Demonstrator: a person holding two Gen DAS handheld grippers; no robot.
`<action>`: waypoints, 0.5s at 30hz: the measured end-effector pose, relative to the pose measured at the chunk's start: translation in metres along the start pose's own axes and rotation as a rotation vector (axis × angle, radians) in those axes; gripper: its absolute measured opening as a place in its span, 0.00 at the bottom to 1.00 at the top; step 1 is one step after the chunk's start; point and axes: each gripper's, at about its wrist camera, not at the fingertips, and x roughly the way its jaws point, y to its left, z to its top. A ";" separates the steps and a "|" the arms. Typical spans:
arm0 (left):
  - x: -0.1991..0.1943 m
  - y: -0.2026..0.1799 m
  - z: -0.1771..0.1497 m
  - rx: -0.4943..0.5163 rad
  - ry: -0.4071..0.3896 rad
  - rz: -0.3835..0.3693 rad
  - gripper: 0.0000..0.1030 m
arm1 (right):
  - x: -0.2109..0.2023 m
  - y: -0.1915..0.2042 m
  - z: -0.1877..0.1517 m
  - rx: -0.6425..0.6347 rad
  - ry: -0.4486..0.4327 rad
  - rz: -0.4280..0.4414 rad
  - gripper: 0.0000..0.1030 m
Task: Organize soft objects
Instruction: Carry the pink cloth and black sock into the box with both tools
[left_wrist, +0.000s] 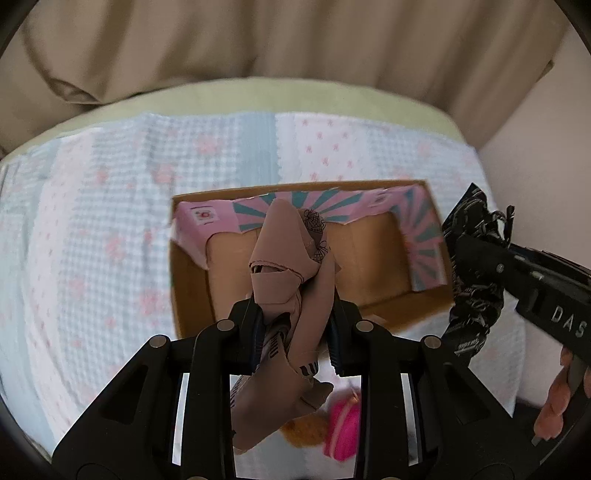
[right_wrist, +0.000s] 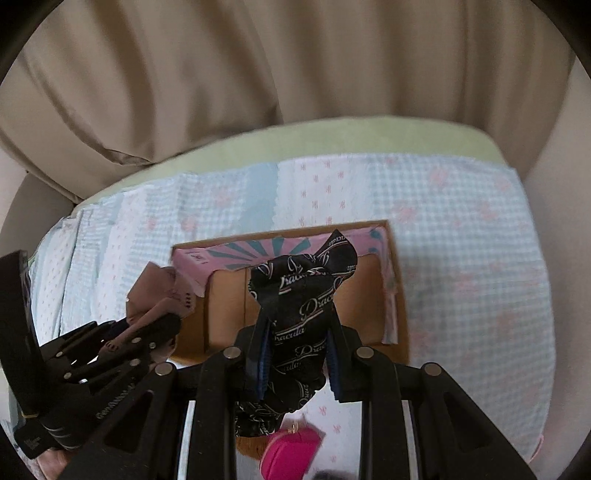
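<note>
At the far left we see the blue-and-white checked bedspread with pink flowers, spread over a pale green sheet, and beige curtains hanging behind. Moving inward, our left gripper is clenched on a tan cloth printed with small dark motifs; the cloth bunches up above the fingers and trails down below them, held in the air over the near left part of the open cardboard box. The box sits on the bedspread, its folded-in flaps printed with pink and teal rays, and its brown floor shows bare where we can see it. Below the tan cloth, near the bottom edge, lie a bright pink soft item and a brownish fuzzy one, both blurred. Further right, our right gripper is closed on a black cloth lettered "Dracula" in white script, lifted above the near middle of the box in its own view. In the left view that black cloth hangs just beyond the box's right wall. At the far right, the bedspread runs to a plain pale wall.
</note>
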 end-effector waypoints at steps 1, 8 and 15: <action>0.013 0.001 0.004 0.005 0.018 -0.003 0.24 | 0.013 -0.002 0.002 0.006 0.019 0.000 0.23; 0.093 0.004 -0.001 0.013 0.143 -0.018 0.24 | 0.096 -0.008 0.004 -0.048 0.139 0.023 0.23; 0.110 0.001 -0.003 0.090 0.143 0.012 0.50 | 0.135 -0.011 0.003 -0.067 0.203 0.026 0.23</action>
